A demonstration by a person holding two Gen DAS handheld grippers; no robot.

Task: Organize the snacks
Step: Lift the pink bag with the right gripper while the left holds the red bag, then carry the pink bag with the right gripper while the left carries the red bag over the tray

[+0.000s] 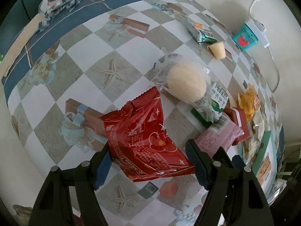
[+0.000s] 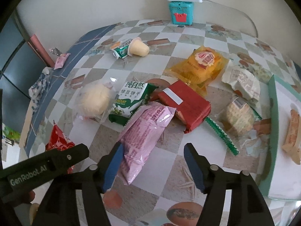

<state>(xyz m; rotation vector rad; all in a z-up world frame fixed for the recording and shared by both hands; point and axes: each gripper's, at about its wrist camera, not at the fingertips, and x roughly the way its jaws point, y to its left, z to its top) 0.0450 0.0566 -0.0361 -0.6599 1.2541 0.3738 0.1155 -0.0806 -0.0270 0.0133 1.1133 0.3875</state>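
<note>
My left gripper [image 1: 148, 162] is open, its jaws on either side of a red snack bag [image 1: 148, 137] lying on the checked tablecloth. My right gripper [image 2: 152, 163] is open around the near end of a pink snack pack [image 2: 144, 139]; its left pad touches the pack. Behind lie a round bun in clear wrap [image 2: 95, 99], a green-and-white biscuit pack [image 2: 129, 101], a red packet [image 2: 185, 103], an orange pack [image 2: 197, 66], a white wrapped cake [image 2: 242, 82] and a clear-wrapped rice cracker [image 2: 239, 118]. The left gripper's body [image 2: 47, 163] shows in the right wrist view.
A teal-rimmed white tray [image 2: 272, 131] at the right holds a wrapped snack [image 2: 292, 135]. A jelly cup [image 2: 139, 48] and small green pack [image 2: 121, 51] lie further back. A teal box [image 2: 180, 12] with a white power strip stands at the wall. A blue-white bag [image 1: 60, 1] lies at the far left edge.
</note>
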